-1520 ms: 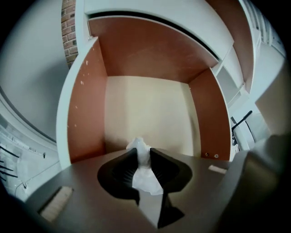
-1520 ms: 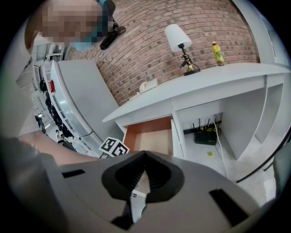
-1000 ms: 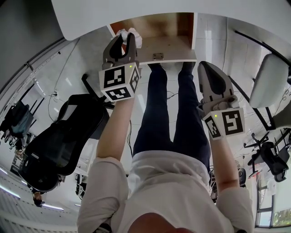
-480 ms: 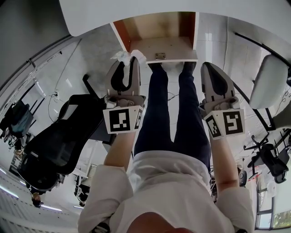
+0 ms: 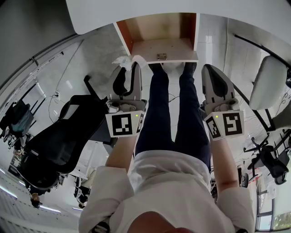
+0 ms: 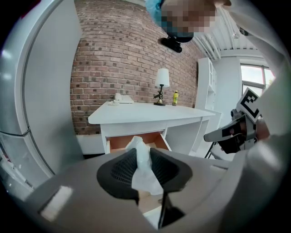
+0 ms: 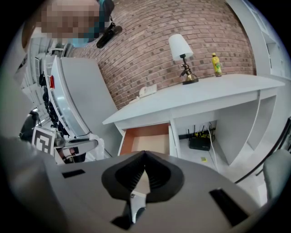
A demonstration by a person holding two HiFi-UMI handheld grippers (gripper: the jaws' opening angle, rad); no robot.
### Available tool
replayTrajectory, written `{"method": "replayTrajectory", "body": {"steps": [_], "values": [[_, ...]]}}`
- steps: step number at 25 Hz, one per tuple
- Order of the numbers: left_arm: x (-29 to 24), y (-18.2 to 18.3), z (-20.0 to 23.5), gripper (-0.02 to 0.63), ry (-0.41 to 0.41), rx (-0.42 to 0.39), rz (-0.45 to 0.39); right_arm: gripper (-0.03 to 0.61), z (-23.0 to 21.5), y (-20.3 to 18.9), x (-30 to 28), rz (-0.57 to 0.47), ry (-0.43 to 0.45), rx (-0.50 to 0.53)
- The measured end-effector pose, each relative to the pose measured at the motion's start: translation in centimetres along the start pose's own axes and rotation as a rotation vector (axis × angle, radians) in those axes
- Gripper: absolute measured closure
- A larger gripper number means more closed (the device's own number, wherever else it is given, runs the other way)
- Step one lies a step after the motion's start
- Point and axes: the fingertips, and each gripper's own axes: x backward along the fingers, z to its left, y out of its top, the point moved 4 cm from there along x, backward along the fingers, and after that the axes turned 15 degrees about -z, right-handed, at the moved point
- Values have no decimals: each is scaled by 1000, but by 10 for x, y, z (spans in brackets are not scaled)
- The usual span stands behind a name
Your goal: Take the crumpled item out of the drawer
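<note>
The white worktop [image 5: 191, 7] spans the far side, and its open drawer [image 5: 173, 50] juts toward the person, with nothing visible inside. The left gripper [image 5: 129, 68] hangs just near and left of the drawer's front corner, its fingers clamped on the crumpled item [image 5: 128, 60]. The white wad stands lengthwise between the fingers and pokes past their tips toward the drawer, clear of its rim. The right gripper [image 5: 208, 68], with fingers closed on nothing, waits near the drawer's right corner. Any set-down probably falls to the left one.

White short-sleeved shirt [image 5: 169, 179], dark navy trousers [image 5: 159, 113]
</note>
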Motion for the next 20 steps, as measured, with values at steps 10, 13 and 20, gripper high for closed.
{"method": "replayTrajectory", "body": {"steps": [10,13,20], "values": [[9,77,3,516,-2,-17,-67,577,24,72,18,-107,-13,68],[14,120,6,517,-9,-37,-103,577,36,110,23,-155,-10,89],[34,206,11,517,6,-63,-192,577,63,187,45,-232,15,141]]}}
